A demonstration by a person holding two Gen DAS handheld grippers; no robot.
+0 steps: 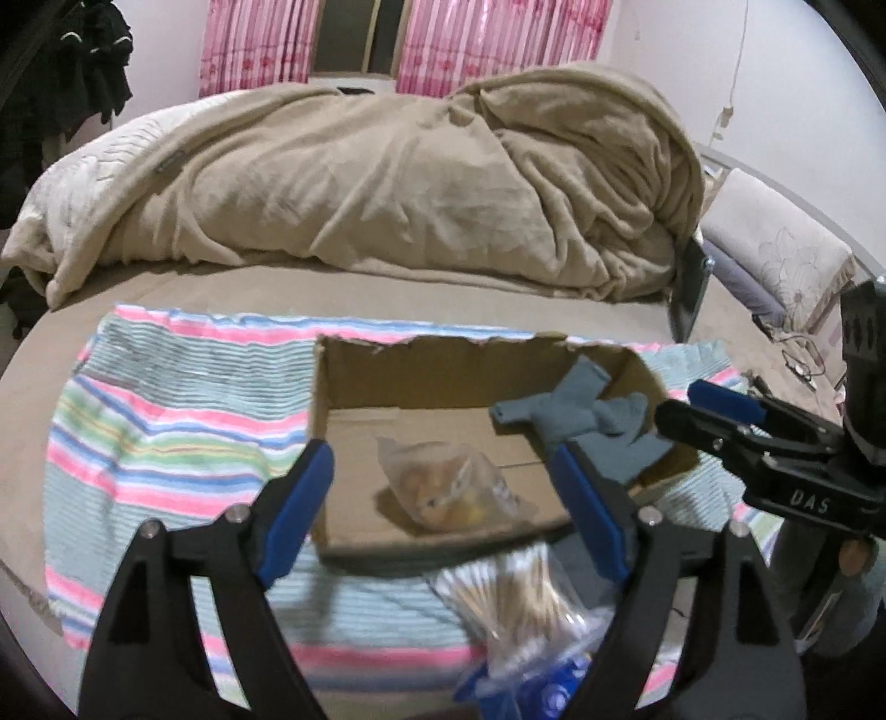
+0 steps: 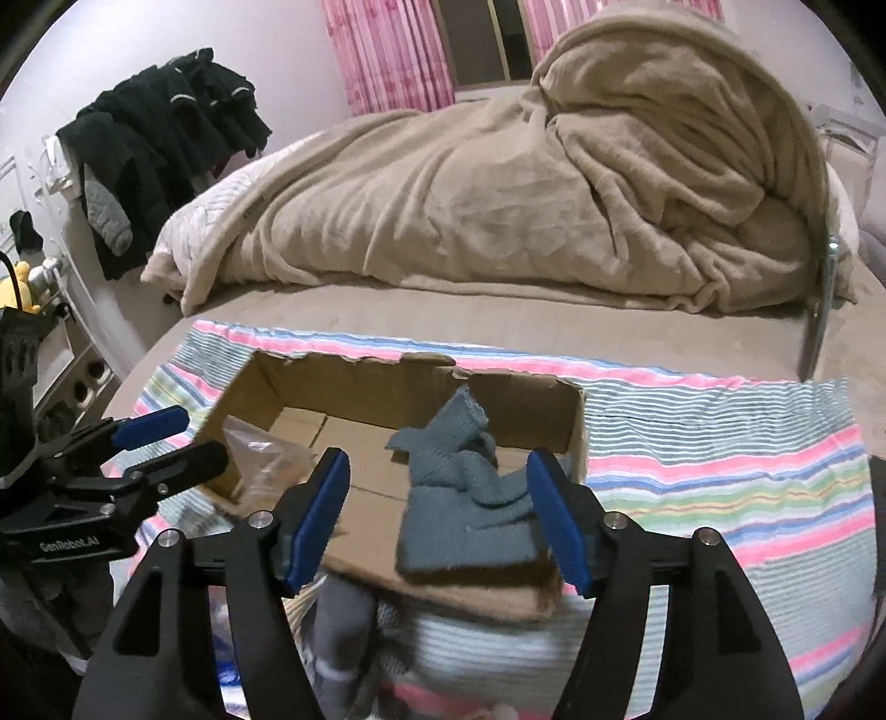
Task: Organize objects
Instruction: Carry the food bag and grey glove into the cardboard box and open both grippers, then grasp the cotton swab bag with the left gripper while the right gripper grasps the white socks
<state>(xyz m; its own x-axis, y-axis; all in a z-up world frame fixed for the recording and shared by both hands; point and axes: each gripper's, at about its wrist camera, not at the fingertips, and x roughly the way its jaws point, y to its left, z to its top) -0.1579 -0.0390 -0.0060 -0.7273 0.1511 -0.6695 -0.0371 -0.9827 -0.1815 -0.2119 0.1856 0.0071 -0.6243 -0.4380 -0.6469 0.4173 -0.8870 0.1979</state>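
Note:
An open cardboard box (image 1: 354, 382) (image 2: 526, 401) sits on a striped towel (image 1: 166, 421) (image 2: 720, 471) on the bed. Inside lie a clear plastic bag with yellowish contents (image 1: 448, 487) (image 2: 260, 459) and grey knitted gloves (image 1: 587, 415) (image 2: 465, 498). My left gripper (image 1: 443, 498) is open and empty, held above the box's near edge over the bag. My right gripper (image 2: 437, 509) is open and empty, held over the gloves; it also shows in the left wrist view (image 1: 714, 404). A pack of cotton swabs (image 1: 515, 603) and a blue-and-clear packet (image 1: 542, 681) lie on the towel in front of the box.
A large crumpled beige blanket (image 1: 398, 188) (image 2: 526, 183) fills the bed behind the towel. Dark clothes (image 2: 160, 144) hang at the left wall. A pillow (image 1: 775, 255) and cables lie at the right. Pink curtains (image 1: 459, 50) hang at the back.

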